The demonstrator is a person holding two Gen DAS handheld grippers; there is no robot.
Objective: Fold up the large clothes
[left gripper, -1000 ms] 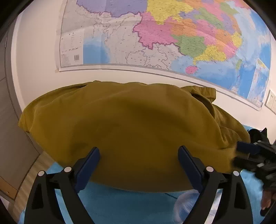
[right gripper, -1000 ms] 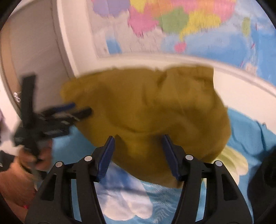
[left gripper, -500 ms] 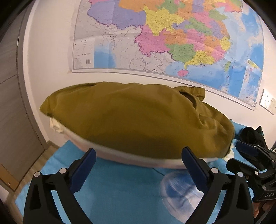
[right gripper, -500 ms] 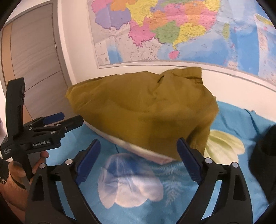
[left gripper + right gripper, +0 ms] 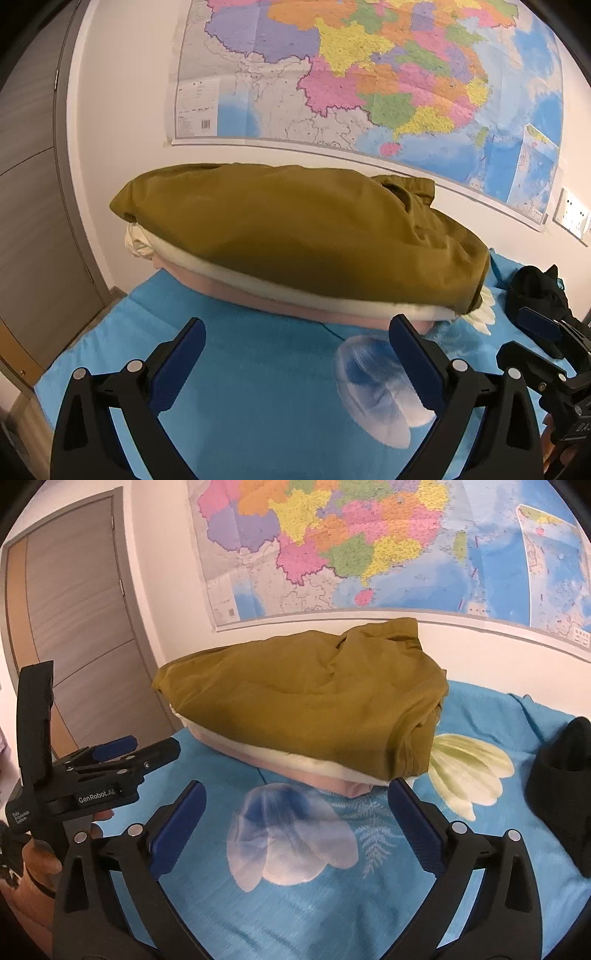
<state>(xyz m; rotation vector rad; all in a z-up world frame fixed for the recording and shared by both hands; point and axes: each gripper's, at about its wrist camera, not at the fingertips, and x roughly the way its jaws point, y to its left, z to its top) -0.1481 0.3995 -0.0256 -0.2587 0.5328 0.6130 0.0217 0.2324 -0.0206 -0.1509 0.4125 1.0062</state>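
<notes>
A folded olive-brown garment (image 5: 295,236) lies on top of a stack of folded cream and pink clothes (image 5: 295,295) on the blue flowered sheet, against the wall. It also shows in the right wrist view (image 5: 314,705). My left gripper (image 5: 297,332) is open and empty, a short way in front of the stack. My right gripper (image 5: 295,801) is open and empty, just in front of the stack's right corner. The left gripper also shows at the left of the right wrist view (image 5: 147,751).
A black garment (image 5: 561,782) lies on the blue sheet (image 5: 295,904) to the right; it also shows in the left wrist view (image 5: 535,291). A wall map (image 5: 369,74) hangs behind the stack. A grey door (image 5: 74,627) stands at the left.
Both grippers have opened wide and drawn back from the olive garment. It now lies on the stack, and the cream and pink layers beneath show.
</notes>
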